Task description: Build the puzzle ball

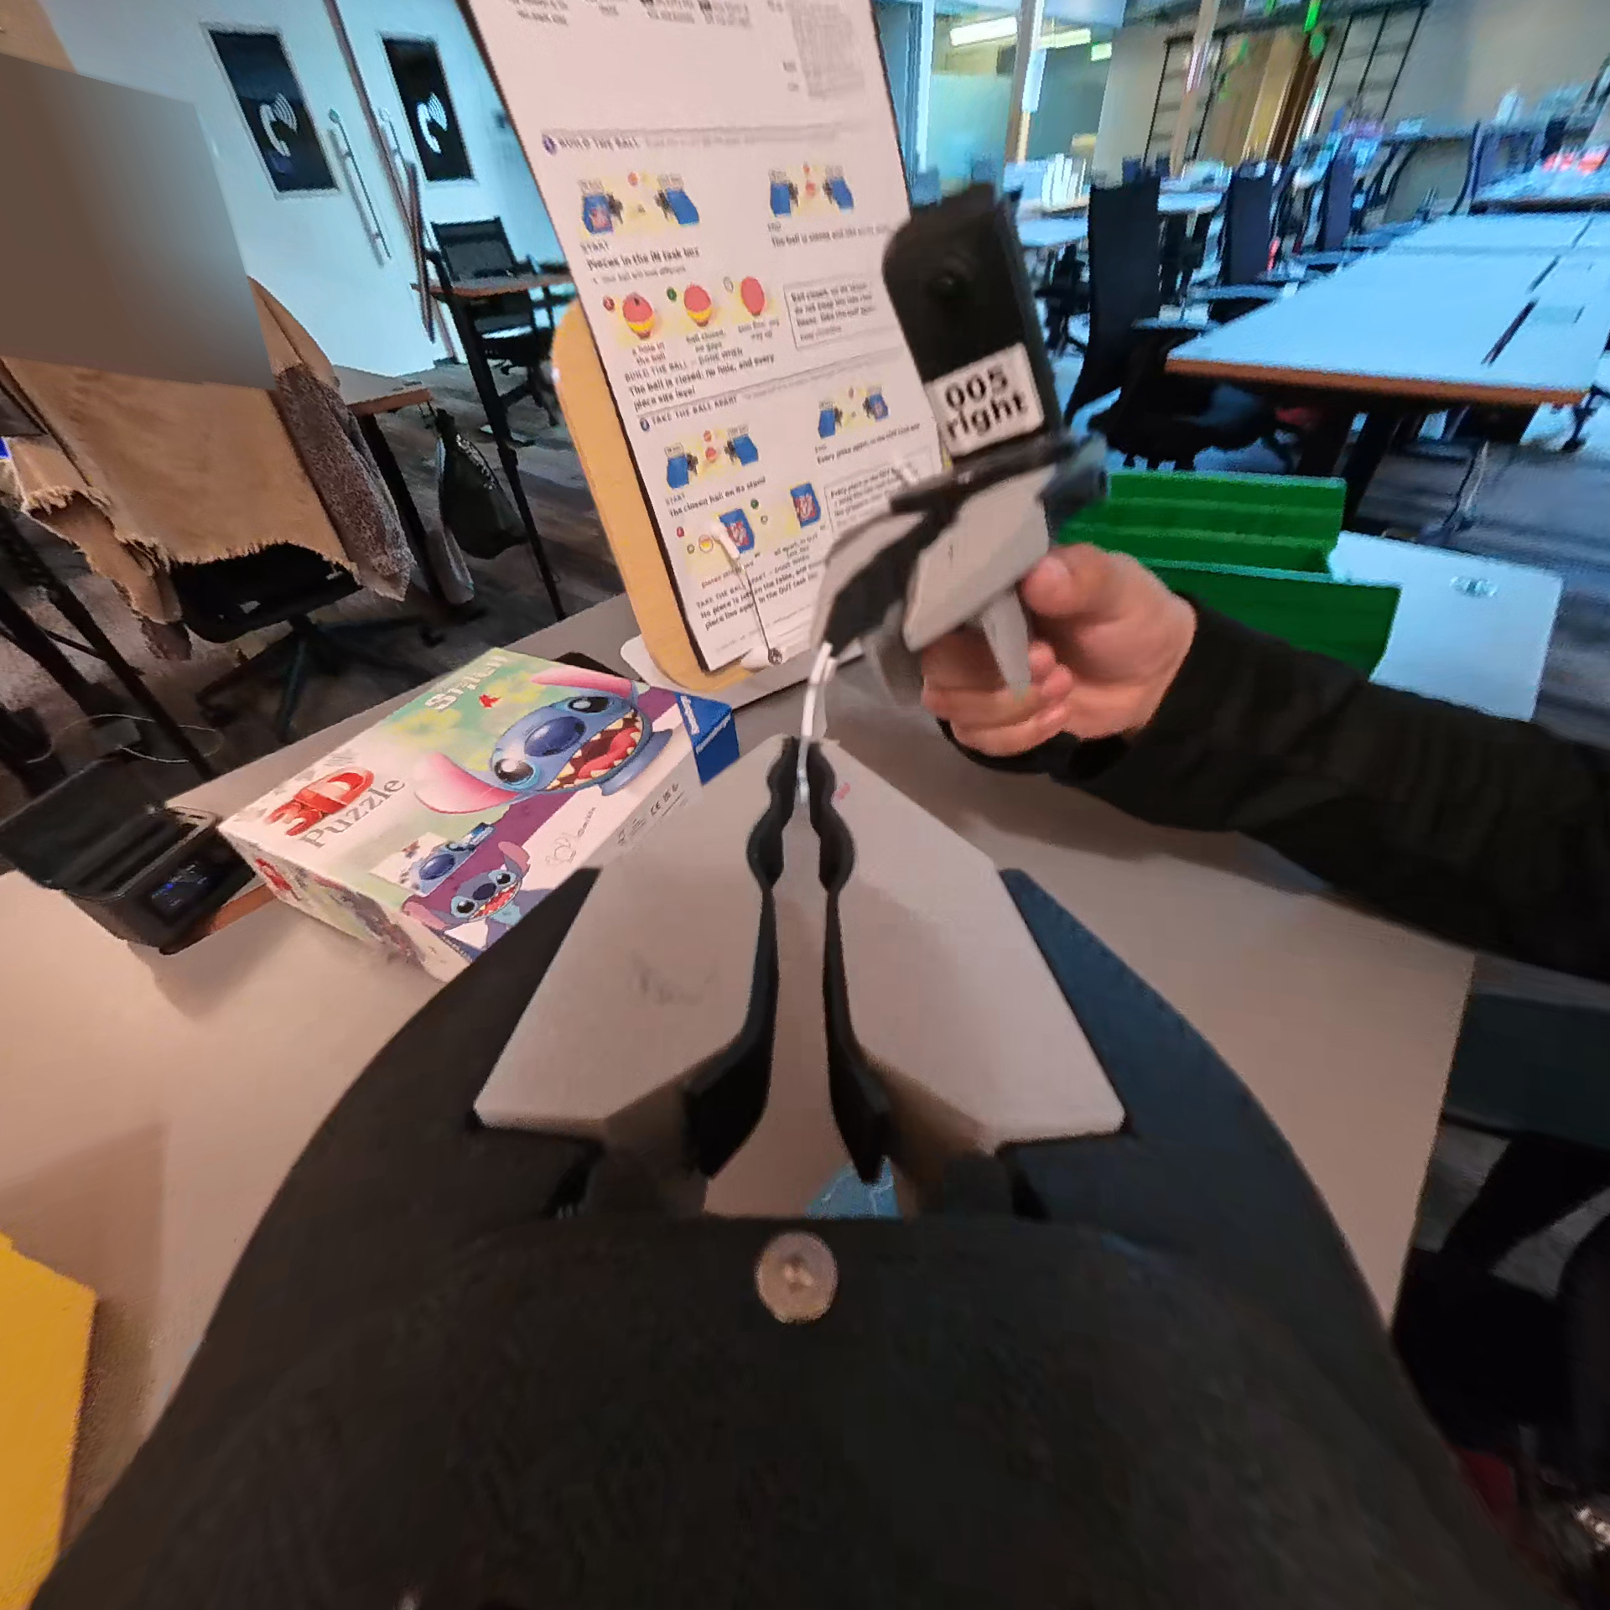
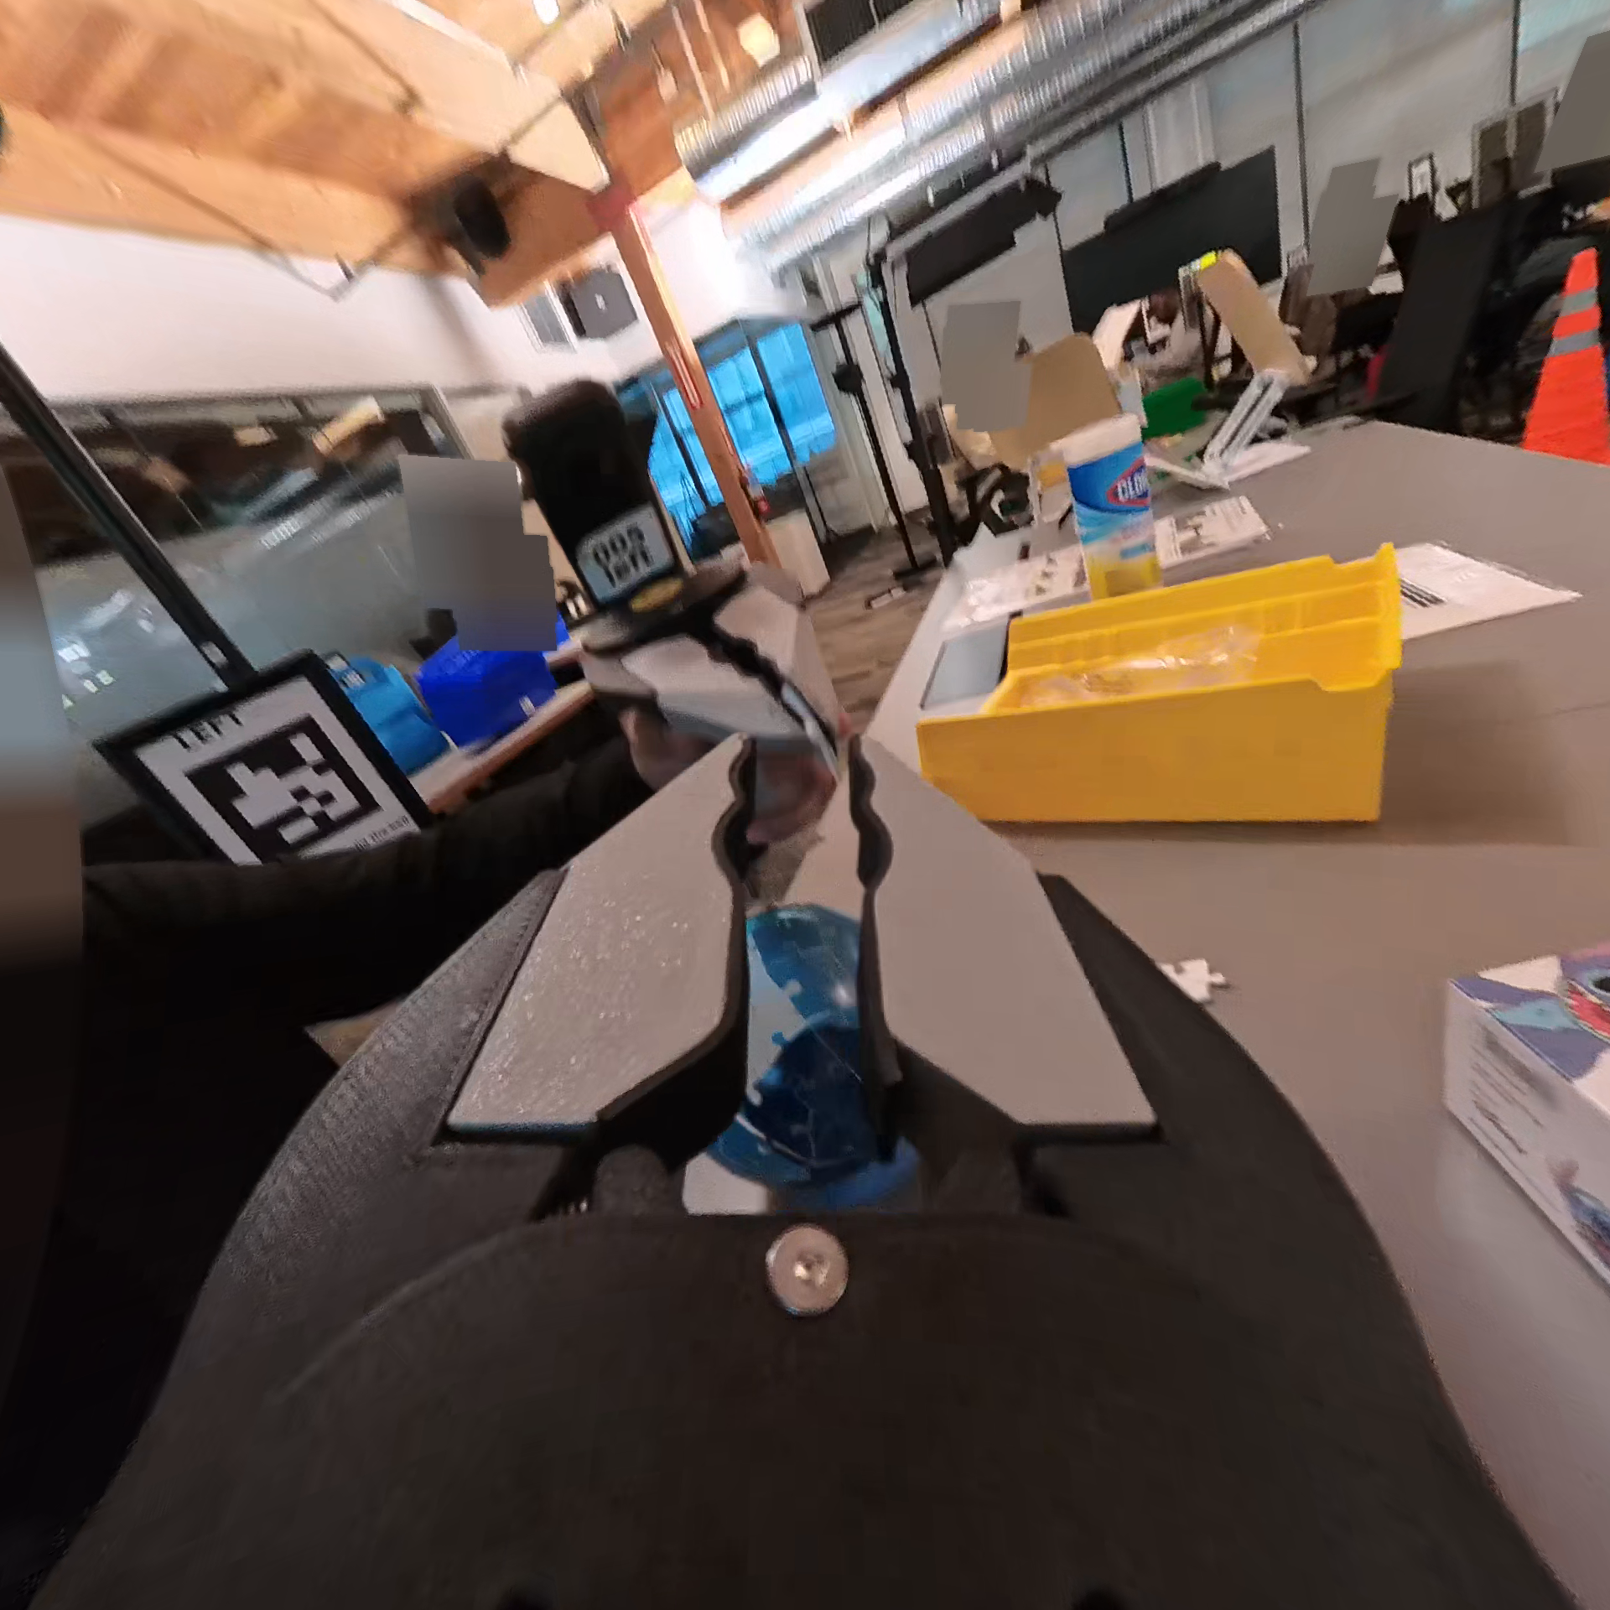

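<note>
Left gripper [image 1: 803,758]: pressed together at the tips, pinching a thin white puzzle piece [image 1: 815,697] edge-on, lifted above the table [image 2: 1307,915].
Right gripper [image 2: 800,749]: narrowly spread, tips meeting the left's in mid-air, either side of the piece's free end (contact with it not clear through the blur).
Blue ball [image 2: 797,984]: partly built, low behind the right fingers, below both tools; seating on the table hidden.
Loose white piece [image 2: 1195,974]: flat on the table, apart from the ball.
Puzzle box [image 1: 479,810]: on its side, near the left gripper.
Yellow bin [image 2: 1159,749]: farther back on the table, something clear and crinkled inside.
Instruction sheet [image 1: 723,348]: propped upright behind the box.

Step in hand, as judged: re-gripping or passing one piece between tools before fitting.
Next move, as judged: firm hold by one tool, release by the other, then down to the ball with tabs lined up to an open edge, pressed in gently.
</note>
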{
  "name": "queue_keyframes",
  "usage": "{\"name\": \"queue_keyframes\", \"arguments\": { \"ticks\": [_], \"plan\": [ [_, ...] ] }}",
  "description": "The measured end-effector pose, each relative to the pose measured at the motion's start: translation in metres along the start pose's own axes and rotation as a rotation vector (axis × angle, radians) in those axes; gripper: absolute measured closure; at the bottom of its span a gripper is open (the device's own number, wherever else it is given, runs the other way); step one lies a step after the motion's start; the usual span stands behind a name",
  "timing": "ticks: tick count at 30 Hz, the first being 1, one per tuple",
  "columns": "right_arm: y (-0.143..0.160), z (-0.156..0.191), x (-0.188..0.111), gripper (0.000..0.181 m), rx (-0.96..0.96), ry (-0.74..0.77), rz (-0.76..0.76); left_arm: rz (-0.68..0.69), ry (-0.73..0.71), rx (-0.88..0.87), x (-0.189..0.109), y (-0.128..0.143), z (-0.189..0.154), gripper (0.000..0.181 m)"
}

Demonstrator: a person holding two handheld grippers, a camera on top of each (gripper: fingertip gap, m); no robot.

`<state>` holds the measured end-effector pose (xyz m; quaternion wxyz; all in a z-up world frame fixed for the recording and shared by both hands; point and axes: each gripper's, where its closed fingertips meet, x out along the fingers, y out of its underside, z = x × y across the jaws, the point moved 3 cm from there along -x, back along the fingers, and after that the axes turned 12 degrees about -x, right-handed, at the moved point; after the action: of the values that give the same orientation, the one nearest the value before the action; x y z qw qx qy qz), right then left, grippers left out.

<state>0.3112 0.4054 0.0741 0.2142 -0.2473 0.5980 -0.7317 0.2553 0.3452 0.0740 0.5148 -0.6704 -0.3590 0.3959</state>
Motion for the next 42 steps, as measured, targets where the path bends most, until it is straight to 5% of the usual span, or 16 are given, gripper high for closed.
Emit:
{"name": "queue_keyframes", "arguments": {
  "ticks": [7,21,27,33,38,42],
  "plan": [
    [0.001,0.007,0.012,0.174,-0.161,0.048,0.01,-0.062,0.068,-0.1,0.0,-0.009,-0.009,0.181],
    [-0.002,0.018,0.017,0.18,-0.265,0.1,0.067,0.048,0.101,-0.146,0.014,0.01,-0.018,0.181],
    [0.001,0.005,0.002,0.181,-0.269,0.191,0.183,0.042,0.062,-0.174,-0.004,0.011,-0.016,0.153],
    [0.088,-0.036,-0.034,0.181,-0.127,0.263,0.692,-0.025,-0.037,-0.212,-0.081,0.018,-0.001,0.121],
    [0.169,-0.041,-0.042,0.181,0.059,0.176,0.992,0.119,-0.203,-0.193,-0.124,0.074,0.018,0.091],
    [0.193,-0.039,-0.042,0.181,0.091,0.149,1.058,0.156,-0.274,-0.128,-0.136,0.115,0.019,0.091]
  ]
}}
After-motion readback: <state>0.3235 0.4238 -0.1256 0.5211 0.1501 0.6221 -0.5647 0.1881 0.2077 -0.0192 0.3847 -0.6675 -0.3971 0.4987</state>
